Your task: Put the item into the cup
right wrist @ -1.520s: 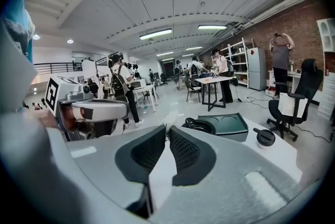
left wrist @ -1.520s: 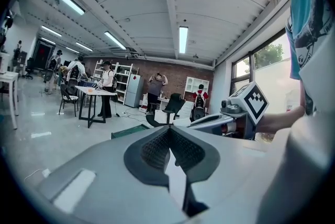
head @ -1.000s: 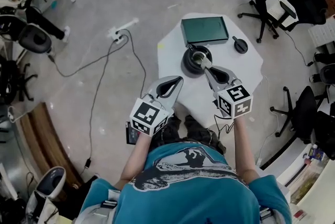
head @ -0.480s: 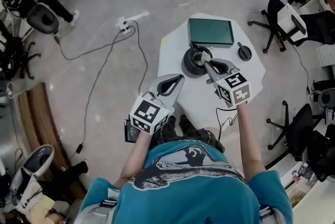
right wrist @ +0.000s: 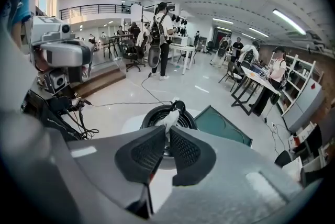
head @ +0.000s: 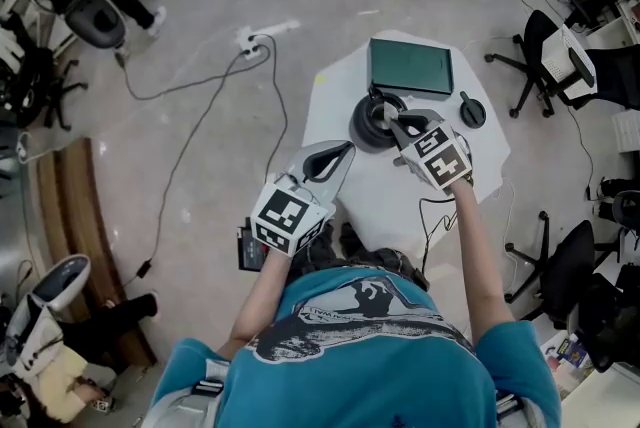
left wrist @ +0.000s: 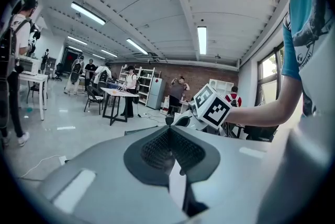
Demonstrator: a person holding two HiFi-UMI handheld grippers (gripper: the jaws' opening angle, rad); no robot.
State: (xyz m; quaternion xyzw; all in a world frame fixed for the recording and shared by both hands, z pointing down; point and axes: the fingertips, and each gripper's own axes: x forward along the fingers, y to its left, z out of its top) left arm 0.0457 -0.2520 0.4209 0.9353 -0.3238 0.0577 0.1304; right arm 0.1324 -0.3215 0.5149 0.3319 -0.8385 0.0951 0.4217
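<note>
A black cup (head: 372, 124) stands on the white table (head: 400, 191), just in front of a dark green mat (head: 411, 66). My right gripper (head: 390, 122) hangs over the cup's rim, shut on a small white item. In the right gripper view the white item (right wrist: 169, 116) sticks out past the jaw tips, directly above the cup (right wrist: 151, 113), with the right gripper (right wrist: 167, 140) pinching its lower end. My left gripper (head: 343, 152) is shut with nothing in it, held off the table's near left edge. Its tips (left wrist: 168, 129) point out into the room.
A black round lid (head: 471, 109) lies at the table's right corner. The green mat (right wrist: 224, 124) is beyond the cup. Cables run over the floor at left (head: 200, 106). Office chairs (head: 560, 66) stand to the right. People stand in the room's background.
My right gripper has moved forward with the white item and now sits over the cup. The left gripper has stayed where it was. The head camera has shifted a little.
</note>
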